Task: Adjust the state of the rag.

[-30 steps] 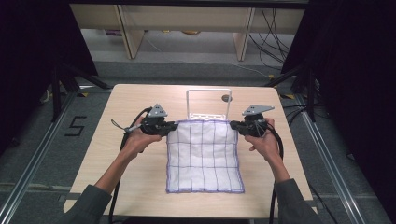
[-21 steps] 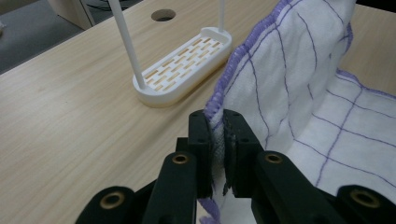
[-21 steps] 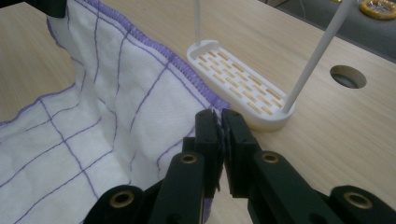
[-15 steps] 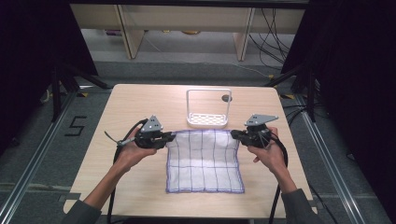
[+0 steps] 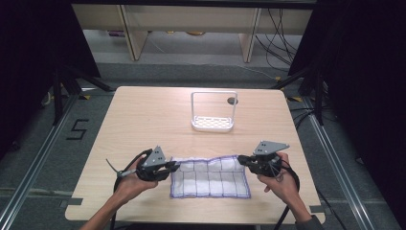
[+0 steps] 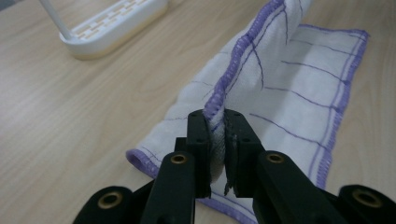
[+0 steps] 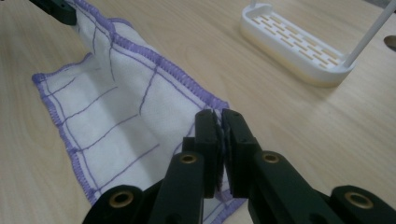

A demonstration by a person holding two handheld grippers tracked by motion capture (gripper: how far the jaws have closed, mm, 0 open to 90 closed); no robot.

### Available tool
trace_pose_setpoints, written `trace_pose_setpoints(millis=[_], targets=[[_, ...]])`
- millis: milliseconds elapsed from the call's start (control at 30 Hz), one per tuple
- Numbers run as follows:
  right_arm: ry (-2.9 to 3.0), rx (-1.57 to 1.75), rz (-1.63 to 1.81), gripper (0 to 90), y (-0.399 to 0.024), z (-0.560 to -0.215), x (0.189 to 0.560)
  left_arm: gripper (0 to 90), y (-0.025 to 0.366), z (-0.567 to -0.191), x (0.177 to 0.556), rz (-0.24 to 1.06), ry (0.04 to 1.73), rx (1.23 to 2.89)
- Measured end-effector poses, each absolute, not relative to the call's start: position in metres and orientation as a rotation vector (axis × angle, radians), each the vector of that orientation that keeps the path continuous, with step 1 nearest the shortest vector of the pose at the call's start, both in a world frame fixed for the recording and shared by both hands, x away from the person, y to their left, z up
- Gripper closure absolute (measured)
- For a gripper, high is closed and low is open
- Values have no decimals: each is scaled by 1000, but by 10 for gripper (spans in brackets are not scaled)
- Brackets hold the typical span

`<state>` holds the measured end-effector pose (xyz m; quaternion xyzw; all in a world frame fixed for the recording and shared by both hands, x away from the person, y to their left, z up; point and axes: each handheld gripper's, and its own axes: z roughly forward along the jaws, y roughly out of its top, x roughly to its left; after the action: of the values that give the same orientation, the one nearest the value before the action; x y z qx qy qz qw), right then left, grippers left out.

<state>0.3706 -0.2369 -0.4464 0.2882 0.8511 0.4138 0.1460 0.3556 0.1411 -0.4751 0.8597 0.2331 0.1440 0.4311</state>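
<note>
In the left gripper view, jaws pinch the cloth (image 6: 280, 88) hem.

the white woven cloth with a purple grid and purple stitched hem (image 5: 210, 178) lies folded over on itself on the near part of the light wooden table (image 5: 143, 115), its upper layer lifted at both far corners, well short of the white slotted plastic rack (image 5: 213, 123).

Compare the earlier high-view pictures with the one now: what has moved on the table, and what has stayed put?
Both hands drew the cloth's far edge back toward the person, folding it over the near half. The left gripper and right gripper kept their grip on its corners; nothing was released. The white rack and the table stayed as they were.
</note>
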Motion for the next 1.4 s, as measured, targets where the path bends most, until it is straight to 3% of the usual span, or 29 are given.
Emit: trace_pose_setpoints(millis=[633, 700, 767, 867, 967, 1233, 1400], targets=[[2539, 883, 1131, 835, -244, -478, 335, 764, 138, -504, 319, 282, 585, 2197], [2540, 887, 1112, 793, -246, -481, 330, 697, 141, -503, 316, 287, 572, 2213], [2533, 933, 1100, 694, -249, -482, 324, 588, 143, -502, 310, 271, 607, 2188], [2501, 971, 1137, 650, -255, -479, 317, 487, 145, -498, 303, 261, 642, 2140], [2443, 1052, 1198, 562, -258, -470, 310, 441, 149, -492, 301, 241, 697, 2058], [2431, 1069, 1126, 508, -248, -470, 333, 414, 156, -482, 340, 295, 777, 2082], [2444, 1124, 1035, 500, -240, -477, 372, 378, 149, -485, 377, 303, 817, 2114]])
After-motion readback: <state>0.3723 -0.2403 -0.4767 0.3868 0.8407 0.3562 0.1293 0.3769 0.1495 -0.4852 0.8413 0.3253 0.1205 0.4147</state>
